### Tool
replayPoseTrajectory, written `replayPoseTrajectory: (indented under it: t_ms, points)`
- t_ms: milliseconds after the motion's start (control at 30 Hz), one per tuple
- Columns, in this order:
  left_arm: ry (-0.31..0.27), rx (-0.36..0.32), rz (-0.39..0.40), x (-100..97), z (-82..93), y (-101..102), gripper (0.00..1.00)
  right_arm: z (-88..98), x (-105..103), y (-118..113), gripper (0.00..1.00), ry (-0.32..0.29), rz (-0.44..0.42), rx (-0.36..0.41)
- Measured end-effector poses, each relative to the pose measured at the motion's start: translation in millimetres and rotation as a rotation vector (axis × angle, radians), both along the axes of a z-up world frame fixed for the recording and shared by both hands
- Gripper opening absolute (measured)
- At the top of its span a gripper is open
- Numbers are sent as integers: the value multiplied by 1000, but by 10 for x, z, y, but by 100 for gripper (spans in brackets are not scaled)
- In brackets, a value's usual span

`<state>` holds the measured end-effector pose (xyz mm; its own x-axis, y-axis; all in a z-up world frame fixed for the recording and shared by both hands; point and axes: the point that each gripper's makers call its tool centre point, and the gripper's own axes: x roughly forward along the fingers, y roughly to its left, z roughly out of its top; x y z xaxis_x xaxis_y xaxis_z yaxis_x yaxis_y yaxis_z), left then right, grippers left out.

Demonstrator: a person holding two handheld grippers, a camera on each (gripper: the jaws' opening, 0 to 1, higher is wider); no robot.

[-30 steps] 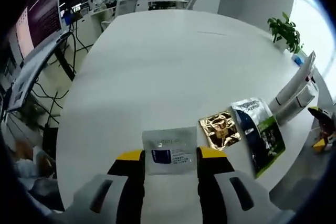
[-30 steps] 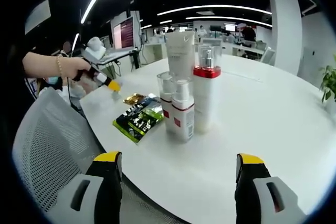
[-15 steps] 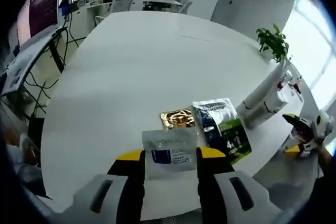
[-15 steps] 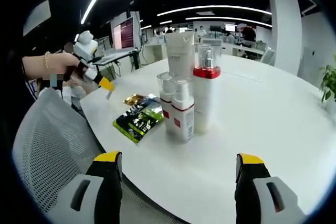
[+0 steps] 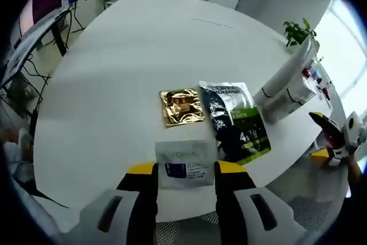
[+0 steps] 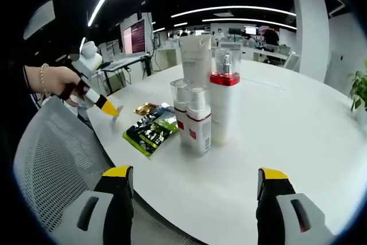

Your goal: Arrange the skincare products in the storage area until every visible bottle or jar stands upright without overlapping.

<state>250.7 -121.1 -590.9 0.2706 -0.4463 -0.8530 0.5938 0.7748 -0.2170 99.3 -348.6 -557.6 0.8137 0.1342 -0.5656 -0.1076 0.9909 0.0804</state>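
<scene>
Holding a white sachet clamped between its jaws, my left gripper hangs over the near edge of the white table; beyond it a gold packet lies flat, just beside a dark green-and-white pouch. Further right the upright bottles cluster together, a tall white tube behind them; my right gripper has its jaws wide apart, well short of them, holding nothing.
</scene>
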Motion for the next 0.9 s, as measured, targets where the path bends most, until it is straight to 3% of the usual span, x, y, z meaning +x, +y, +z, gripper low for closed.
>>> replayPoseTrajectory:
  t_ms: [100,200,433,567,600,733,767,833,900]
  points:
    - [-9,31,6,33,-55,-44,33,3,-1,-5,95,-1,-3,1]
    - [9,7,26,14,-67,-123,34,6,-2,-10,95,-1,-5,0]
    - [5,29,17,-2,-118,-139,37,16,-3,-25,95,-4,-15,-1]
    - [-63,44,-137,18,-50,-126,33,15,-4,-28,95,-4,-15,-1]
    - [-103,43,-218,3,-1,-150,32,13,-5,-28,95,-3,-15,-2]
    - [-143,84,-554,-81,-37,-104,40,3,-4,-21,95,1,-10,-3]
    - [-151,67,-589,-83,-25,-117,39,1,-5,-20,95,3,-8,-3]
    - [-124,20,-572,-83,-5,-112,36,1,-5,-17,95,4,-6,-4]
    - [-108,-23,-610,-118,1,-122,29,0,-5,-24,95,4,-10,-4]
